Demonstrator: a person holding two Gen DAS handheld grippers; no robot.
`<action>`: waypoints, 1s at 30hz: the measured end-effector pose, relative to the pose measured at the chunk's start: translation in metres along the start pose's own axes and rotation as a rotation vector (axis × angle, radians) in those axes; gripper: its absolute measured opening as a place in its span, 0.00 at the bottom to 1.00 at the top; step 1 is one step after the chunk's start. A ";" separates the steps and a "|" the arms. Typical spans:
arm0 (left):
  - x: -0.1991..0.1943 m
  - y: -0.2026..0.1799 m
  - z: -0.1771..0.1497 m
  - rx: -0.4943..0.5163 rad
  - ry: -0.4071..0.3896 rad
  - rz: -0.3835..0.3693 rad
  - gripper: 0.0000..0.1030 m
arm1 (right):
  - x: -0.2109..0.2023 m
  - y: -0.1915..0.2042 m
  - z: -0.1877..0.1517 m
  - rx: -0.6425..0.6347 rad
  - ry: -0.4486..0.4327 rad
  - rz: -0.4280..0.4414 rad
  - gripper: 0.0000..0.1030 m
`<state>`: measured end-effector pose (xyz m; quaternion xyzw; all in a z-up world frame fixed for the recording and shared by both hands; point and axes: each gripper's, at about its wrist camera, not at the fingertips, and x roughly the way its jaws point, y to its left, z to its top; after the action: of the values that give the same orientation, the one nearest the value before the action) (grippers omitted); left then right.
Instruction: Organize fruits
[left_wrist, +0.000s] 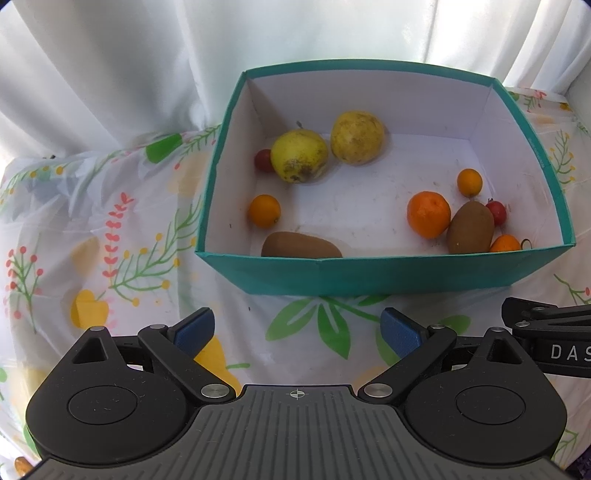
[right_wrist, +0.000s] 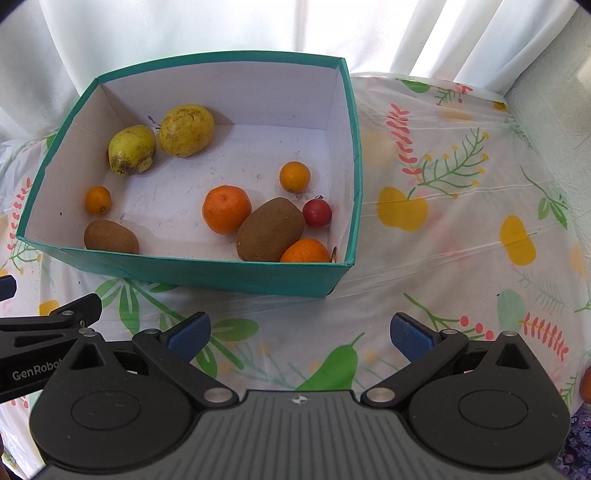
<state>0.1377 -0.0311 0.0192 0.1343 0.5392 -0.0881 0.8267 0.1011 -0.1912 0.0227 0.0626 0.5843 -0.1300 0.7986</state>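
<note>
Now both grippers — left (left_wrist: 297, 328) and right (right_wrist: 301, 332) — hover wide open and empty above the cloth (right_wrist: 443, 240), just before the teal box (right_wrist: 192, 271), where the fruits (right_wrist: 226, 209) lie scattered.

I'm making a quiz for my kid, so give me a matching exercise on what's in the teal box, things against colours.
Things:
1. larger kiwi
2. mandarin
3. cherry tomato
4. guava

Colours:
A. red
B. yellow
C. brown
D. orange

Pairs: 1-C, 2-D, 3-A, 4-B. All lie inside the teal box.
</note>
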 end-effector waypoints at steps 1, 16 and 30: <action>0.000 0.000 0.000 0.001 0.000 0.001 0.96 | 0.000 0.000 0.000 0.000 0.000 0.000 1.00; 0.000 -0.001 0.001 0.004 0.003 -0.002 0.96 | 0.000 0.002 0.000 -0.001 -0.002 -0.009 1.00; 0.002 0.000 0.001 -0.002 -0.003 -0.009 0.96 | 0.002 0.002 0.001 -0.005 -0.001 -0.008 1.00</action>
<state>0.1391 -0.0311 0.0179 0.1310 0.5388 -0.0915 0.8272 0.1029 -0.1900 0.0213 0.0582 0.5843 -0.1316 0.7987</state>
